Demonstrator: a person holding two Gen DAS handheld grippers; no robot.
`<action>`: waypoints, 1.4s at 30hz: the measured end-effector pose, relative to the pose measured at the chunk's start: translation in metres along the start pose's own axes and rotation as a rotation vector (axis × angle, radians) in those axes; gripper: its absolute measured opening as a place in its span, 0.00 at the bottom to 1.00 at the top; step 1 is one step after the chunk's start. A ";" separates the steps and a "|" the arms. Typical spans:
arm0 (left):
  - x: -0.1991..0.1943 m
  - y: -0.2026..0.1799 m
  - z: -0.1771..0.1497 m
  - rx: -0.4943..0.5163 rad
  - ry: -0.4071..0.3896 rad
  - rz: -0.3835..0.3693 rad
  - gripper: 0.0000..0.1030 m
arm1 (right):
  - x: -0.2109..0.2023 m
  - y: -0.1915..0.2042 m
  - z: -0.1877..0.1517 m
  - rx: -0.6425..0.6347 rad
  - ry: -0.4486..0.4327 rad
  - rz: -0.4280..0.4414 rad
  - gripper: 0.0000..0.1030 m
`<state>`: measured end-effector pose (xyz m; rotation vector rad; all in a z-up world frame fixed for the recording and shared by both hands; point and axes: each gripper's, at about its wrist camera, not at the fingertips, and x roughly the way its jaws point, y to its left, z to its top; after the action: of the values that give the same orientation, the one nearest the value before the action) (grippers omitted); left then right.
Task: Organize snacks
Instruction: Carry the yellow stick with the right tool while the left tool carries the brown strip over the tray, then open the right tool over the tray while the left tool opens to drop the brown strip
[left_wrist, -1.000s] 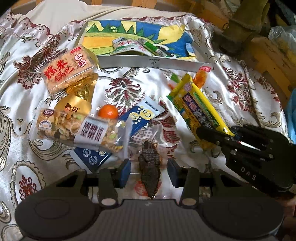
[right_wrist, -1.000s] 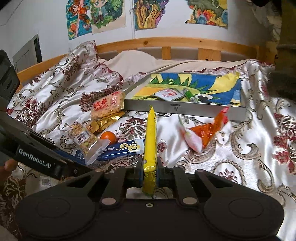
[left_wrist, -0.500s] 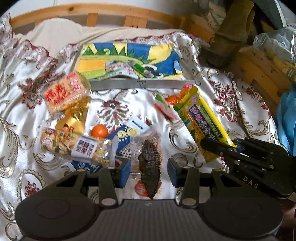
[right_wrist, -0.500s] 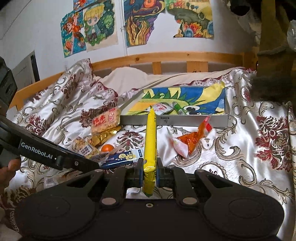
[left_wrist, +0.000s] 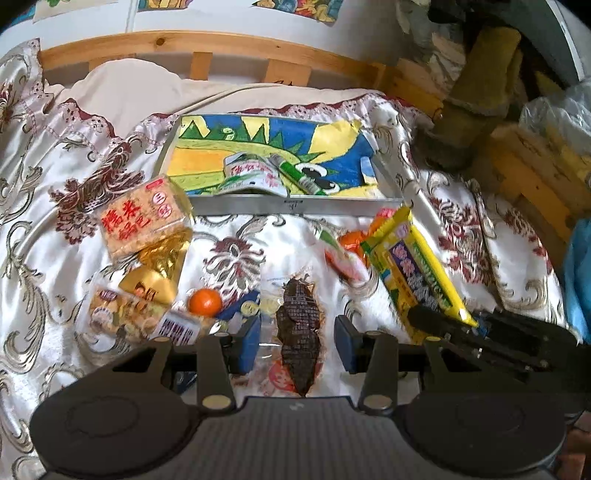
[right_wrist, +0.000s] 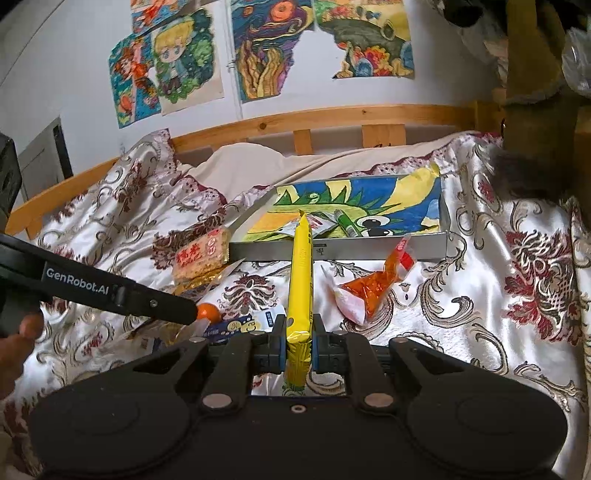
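My right gripper (right_wrist: 298, 341) is shut on a long yellow snack packet (right_wrist: 301, 280), held edge-up above the bed; the packet also shows in the left wrist view (left_wrist: 413, 273). My left gripper (left_wrist: 297, 338) is open, its fingers either side of a clear packet of dark dried snack (left_wrist: 299, 332) lying on the bedspread. A grey tray (right_wrist: 340, 249) with a colourful drawing as liner holds a white sachet (left_wrist: 255, 173) and a green tube (left_wrist: 299, 179).
On the bedspread lie a rice-cracker pack (left_wrist: 142, 218), gold wrappers (left_wrist: 157, 273), a nut packet (left_wrist: 136, 317), an orange (left_wrist: 205, 302), a blue packet (right_wrist: 236, 325) and an orange-and-pink pouch (right_wrist: 369, 291). A wooden bed rail (right_wrist: 332, 116) runs behind.
Both views have tilted up and back, showing more of the bed rail and wall. The right gripper carries the yellow packet higher. The left gripper stays open over the dark snack packet.
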<state>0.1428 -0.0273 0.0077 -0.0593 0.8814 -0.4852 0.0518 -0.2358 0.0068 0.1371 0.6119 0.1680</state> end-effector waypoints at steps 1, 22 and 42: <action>0.002 -0.001 0.003 -0.004 -0.007 0.001 0.46 | 0.001 -0.002 0.002 0.006 -0.001 0.001 0.12; 0.062 -0.028 0.138 -0.066 -0.147 0.036 0.46 | 0.066 -0.073 0.090 -0.027 -0.173 -0.046 0.12; 0.185 -0.040 0.192 -0.127 -0.082 0.038 0.46 | 0.152 -0.129 0.091 0.039 -0.127 -0.107 0.12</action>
<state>0.3709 -0.1711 0.0067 -0.1771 0.8308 -0.3888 0.2422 -0.3392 -0.0273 0.1512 0.4948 0.0432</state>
